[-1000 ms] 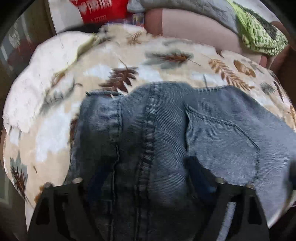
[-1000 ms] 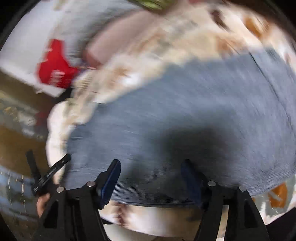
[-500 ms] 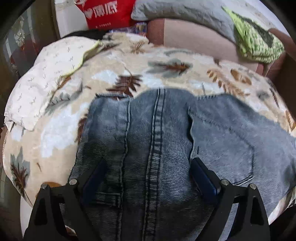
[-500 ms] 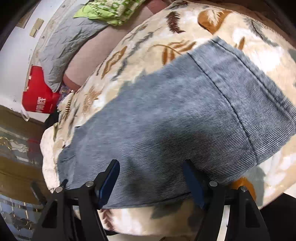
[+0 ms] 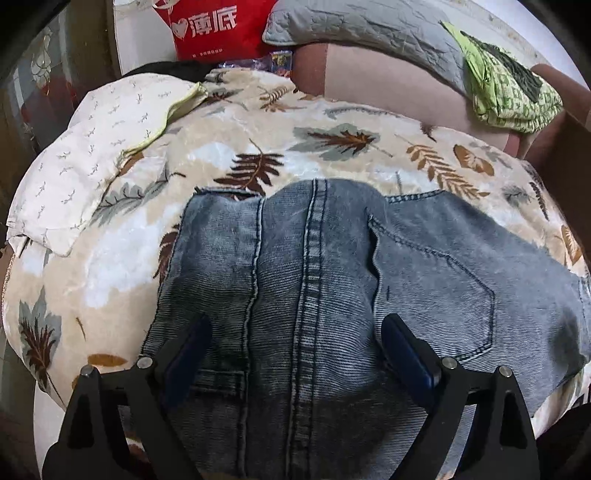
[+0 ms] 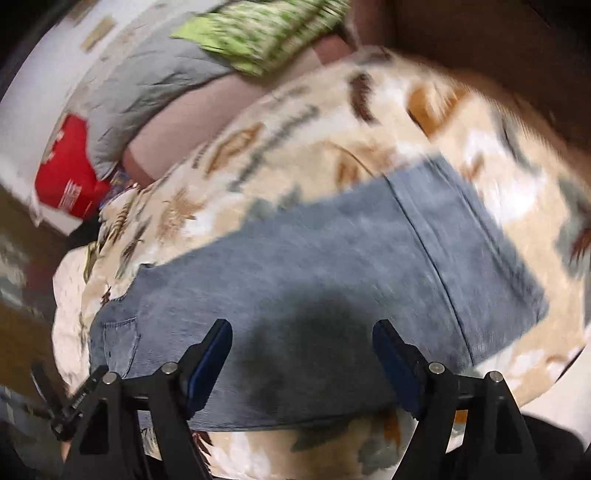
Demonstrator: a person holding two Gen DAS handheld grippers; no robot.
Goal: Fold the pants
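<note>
Blue denim pants (image 5: 332, 280) lie flat on a leaf-patterned blanket (image 5: 236, 147), seat side up with a back pocket (image 5: 436, 280) showing. My left gripper (image 5: 295, 343) hangs open and empty just above the waist end. In the right wrist view the legs of the pants (image 6: 332, 258) stretch to the right, doubled along their length, hem at the far right. My right gripper (image 6: 301, 354) is open and empty above the near edge of the legs. This view is blurred.
A white pillow (image 5: 85, 155) lies at the blanket's left. Behind are a pink sofa back (image 5: 388, 81), a grey cushion (image 5: 362, 26), a green patterned cloth (image 5: 506, 92) and a red bag (image 5: 218, 26). The left gripper's handle (image 6: 70, 398) shows in the right wrist view.
My left gripper has drawn back and up from the waist, so more blanket shows. My right gripper has swung over the legs and is moving; the view tilted.
</note>
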